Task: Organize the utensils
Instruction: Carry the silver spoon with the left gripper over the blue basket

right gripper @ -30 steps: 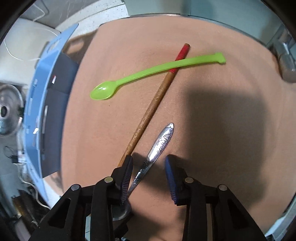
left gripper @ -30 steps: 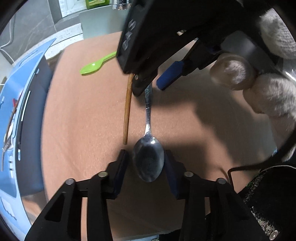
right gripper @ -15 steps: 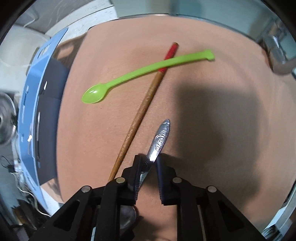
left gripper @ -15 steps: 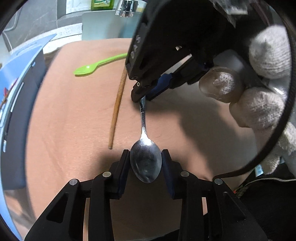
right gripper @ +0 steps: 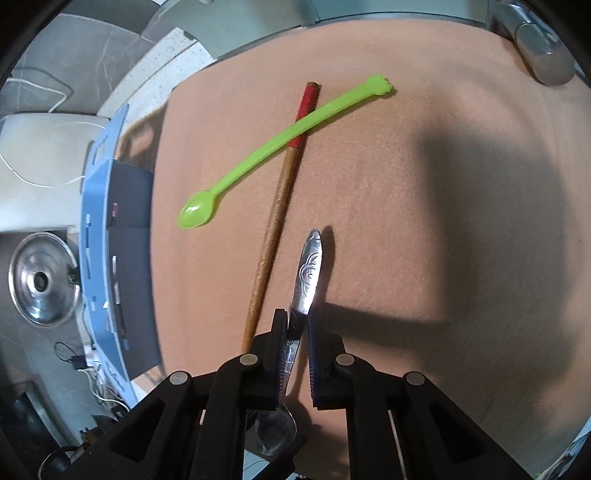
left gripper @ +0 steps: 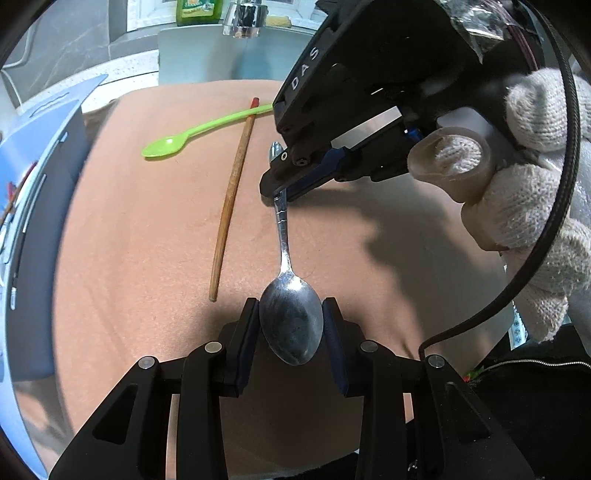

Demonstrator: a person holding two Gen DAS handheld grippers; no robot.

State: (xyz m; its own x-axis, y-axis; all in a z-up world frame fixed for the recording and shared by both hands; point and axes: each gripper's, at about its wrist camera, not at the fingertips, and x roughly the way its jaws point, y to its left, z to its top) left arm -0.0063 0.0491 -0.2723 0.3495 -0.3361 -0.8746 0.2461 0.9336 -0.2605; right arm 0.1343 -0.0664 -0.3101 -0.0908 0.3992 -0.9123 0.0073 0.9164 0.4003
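Steel: a metal spoon [left gripper: 291, 321] is held at both ends above the bench, bowl toward the left wrist camera, engraved handle [right gripper: 309, 266] pointing away in the right wrist view.
Left hand-held gripper [left gripper: 291, 328]: its two pads sit on either side of the spoon's bowl, touching or very nearly touching its edges; whether they truly press it is hard to make out.
Right hand-held gripper [right gripper: 297, 332]: jaws drawn close together, pinching the spoon's handle partway along; in the left wrist view the gripper body covers the upper stretch of the handle, with only the tip peeking out above it.
Gloved hand [left gripper: 532, 192]: white knit, wrapped around the right gripper's grip, partly cut off at the frame's right edge.
Bench cover [right gripper: 406, 221]: salmon-pink cloth, with a broad shadow over its right half.
Green plastic spoon [right gripper: 280, 147]: lies flat on the cloth, its handle crossing over the chopstick's red end.
Wooden chopstick [right gripper: 277, 221]: one only, red-wrapped top, lying just beside the steel spoon's handle; its lower tip is hidden behind the right gripper.
Blue organizer box [right gripper: 107, 236]: at the cloth's left edge, well apart from the spoon; its contents are too small and dim to tell.
Faucet [left gripper: 243, 18]: chrome, cut off by the top edge.
Green bottle [left gripper: 199, 11]: only its base shows.
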